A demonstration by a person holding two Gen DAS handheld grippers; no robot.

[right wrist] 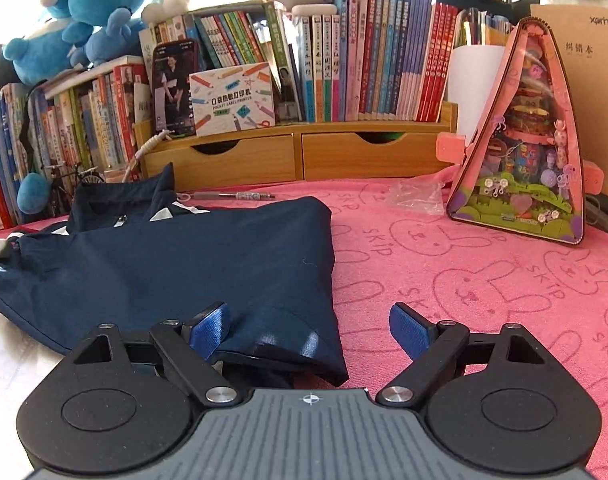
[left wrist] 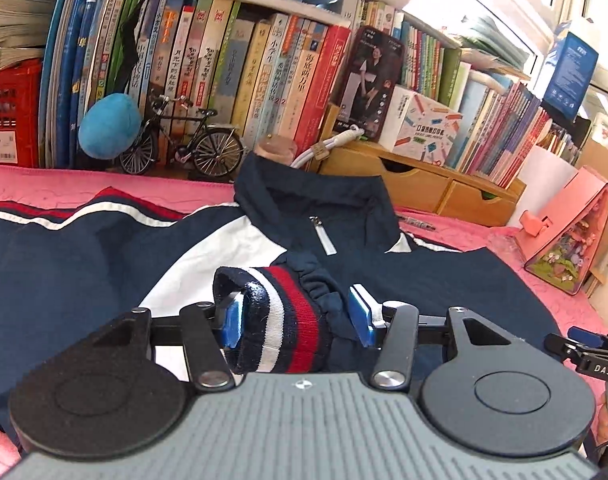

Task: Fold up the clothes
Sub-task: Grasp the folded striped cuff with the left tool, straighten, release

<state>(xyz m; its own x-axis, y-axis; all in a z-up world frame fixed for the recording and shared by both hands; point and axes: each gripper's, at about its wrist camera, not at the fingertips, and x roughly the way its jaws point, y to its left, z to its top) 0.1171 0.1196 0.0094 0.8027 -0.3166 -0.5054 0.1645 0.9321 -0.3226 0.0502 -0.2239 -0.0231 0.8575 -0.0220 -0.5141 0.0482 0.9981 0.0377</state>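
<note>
A big pink towel cloth with bunny drawings [right wrist: 484, 264] covers the whole table, so the clothes have a soft, flat place to lie on. On it lies the dark blue zip-up jacket with white panels and red stripes [left wrist: 84, 272]. It is spread out flat, with the collar toward the books, so it can be folded. One side looks already folded in, because its edge [right wrist: 328, 248] runs straight down the middle of the cloth.

The stretchy striped cuff in blue, red and white [left wrist: 280, 320] rests on the chest of the jacket. I think the sleeve is being laid across the front as the next fold.

The left gripper [left wrist: 298, 316] has its blue pads on both sides of the cuff. One pad touches it and the other has a gap, so it is about half open and not squeezing.

The right gripper [right wrist: 310, 330] is wide open and holds nothing. It sits over the bottom corner of the jacket, maybe ready to grab it.
</note>
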